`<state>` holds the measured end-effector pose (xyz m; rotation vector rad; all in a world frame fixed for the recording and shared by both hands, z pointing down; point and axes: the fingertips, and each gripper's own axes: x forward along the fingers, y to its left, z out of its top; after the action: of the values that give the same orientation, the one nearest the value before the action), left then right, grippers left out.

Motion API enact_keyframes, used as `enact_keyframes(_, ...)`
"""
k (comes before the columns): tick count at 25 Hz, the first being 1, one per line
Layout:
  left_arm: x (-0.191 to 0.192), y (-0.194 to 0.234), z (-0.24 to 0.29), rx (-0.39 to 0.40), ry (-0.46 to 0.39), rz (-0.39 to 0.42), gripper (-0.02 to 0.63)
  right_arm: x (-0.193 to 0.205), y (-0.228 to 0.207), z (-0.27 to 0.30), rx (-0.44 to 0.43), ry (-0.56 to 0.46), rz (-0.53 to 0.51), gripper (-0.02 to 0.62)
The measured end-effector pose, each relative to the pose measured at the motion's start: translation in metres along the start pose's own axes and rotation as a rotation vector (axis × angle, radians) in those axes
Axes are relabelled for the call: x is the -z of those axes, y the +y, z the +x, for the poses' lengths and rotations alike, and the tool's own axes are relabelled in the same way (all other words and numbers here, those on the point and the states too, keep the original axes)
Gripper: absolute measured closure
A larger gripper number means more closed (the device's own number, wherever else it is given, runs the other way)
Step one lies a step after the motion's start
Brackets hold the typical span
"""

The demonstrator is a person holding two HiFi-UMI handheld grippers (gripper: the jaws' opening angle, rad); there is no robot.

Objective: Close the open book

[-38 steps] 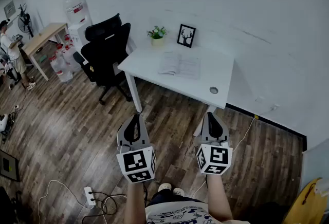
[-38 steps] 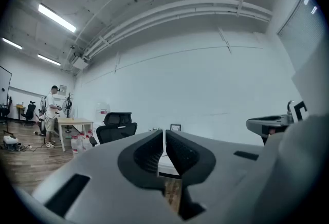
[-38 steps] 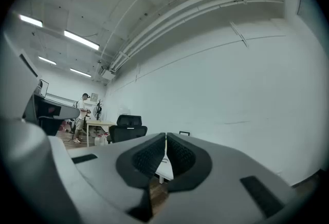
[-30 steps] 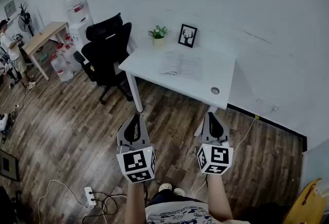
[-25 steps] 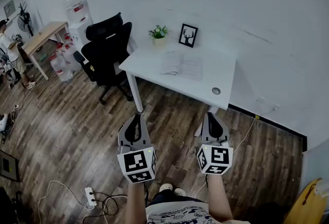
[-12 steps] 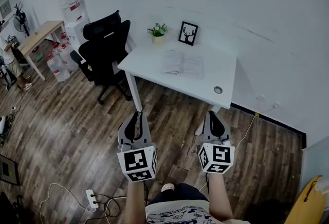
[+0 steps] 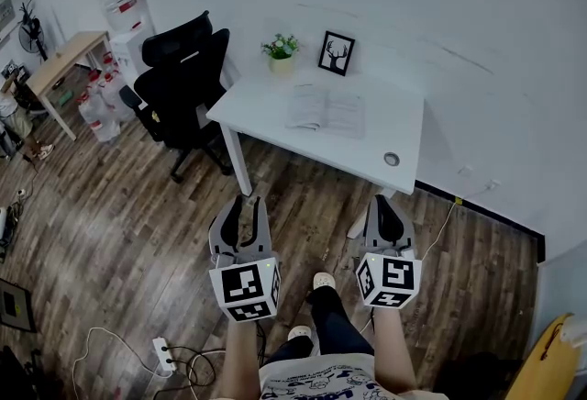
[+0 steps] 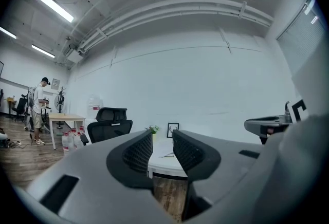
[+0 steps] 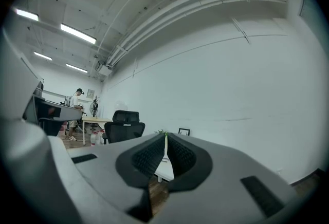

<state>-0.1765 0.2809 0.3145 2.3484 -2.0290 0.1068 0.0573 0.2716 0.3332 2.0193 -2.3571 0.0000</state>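
Wood floor, white desk (image 7: 257,109) against the wall. Book (image 7: 321,110) lies open mid-desk, well apart from both grippers. Left gripper (image 7: 246,203): jaws just been opening, narrow gap, empty. Right gripper (image 7: 385,203): jaws together, empty. Risk: pinched loose pages may crease; an overreach could topple the plant (image 7: 281,48) behind.

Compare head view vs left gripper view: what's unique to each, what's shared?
Head view only: the power strip and its cables on the wood floor, the wearer's shoes, and the round grommet in the desk top.
Left gripper view only: the ceiling light strips and ceiling pipes.
Shared: white desk, black chair, potted plant, framed picture, wooden table, and the open book, which is barely a sliver in the left gripper view.
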Motion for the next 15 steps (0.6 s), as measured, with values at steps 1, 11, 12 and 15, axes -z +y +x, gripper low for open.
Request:
enact_keyframes(1, 0.001, 0.000, 0.004, -0.002, 0.002, -0.001, 0.502, 0.001, -0.001, 0.005, -0.001, 0.002, 0.000, 0.565)
enact_keyframes(11, 0.002, 0.008, 0.072, -0.050, 0.003, -0.002, 0.500, 0.004, -0.021, 0.081, -0.028, 0.000, 0.001, 0.565)
enact_keyframes(12, 0.001, 0.008, 0.082, -0.054, 0.001, -0.001, 0.500, 0.004, -0.024, 0.090, -0.033, -0.002, -0.001, 0.565)
enact_keyframes(15, -0.004, 0.005, 0.110, -0.067, -0.007, 0.003, 0.500, 0.002, -0.035, 0.119, -0.042, -0.008, -0.004, 0.565)
